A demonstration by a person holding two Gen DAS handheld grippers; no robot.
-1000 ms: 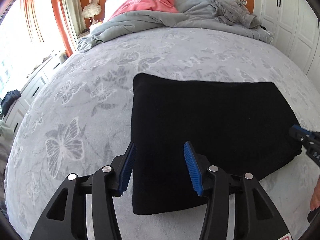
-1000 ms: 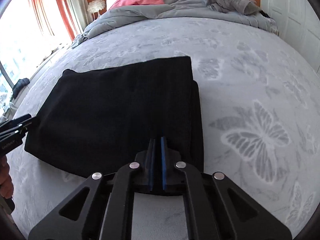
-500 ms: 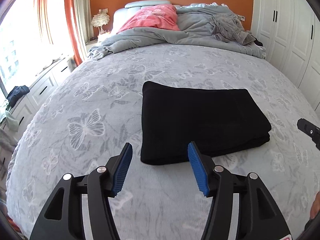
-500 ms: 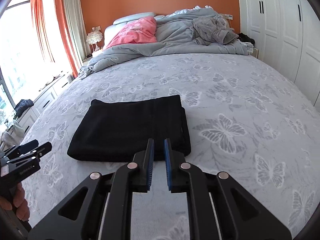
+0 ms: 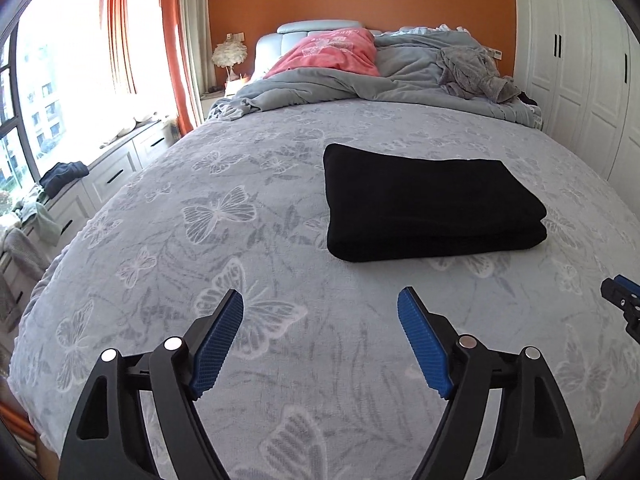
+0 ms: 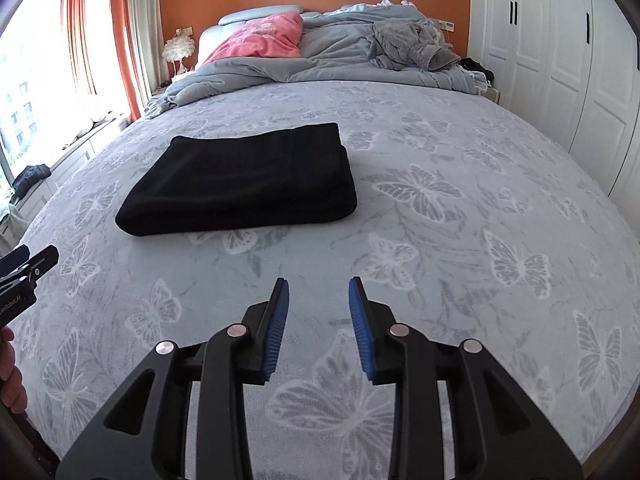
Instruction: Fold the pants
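Both grippers have drawn back from the folded black pants (image 5: 432,204), which lie flat on the butterfly-patterned bed (image 5: 240,240), well apart from the left gripper (image 5: 320,308) and right gripper (image 6: 318,292), whose empty jaws are spreading.

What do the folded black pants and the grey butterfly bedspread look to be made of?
Folded black pants: soft, thick knit or fleece, matte; rounded bulky folds, no sheen. Grey butterfly bedspread: plush, velvety fabric; fuzzy nap with pale, raised-looking butterflies. Exact fibres unclear.
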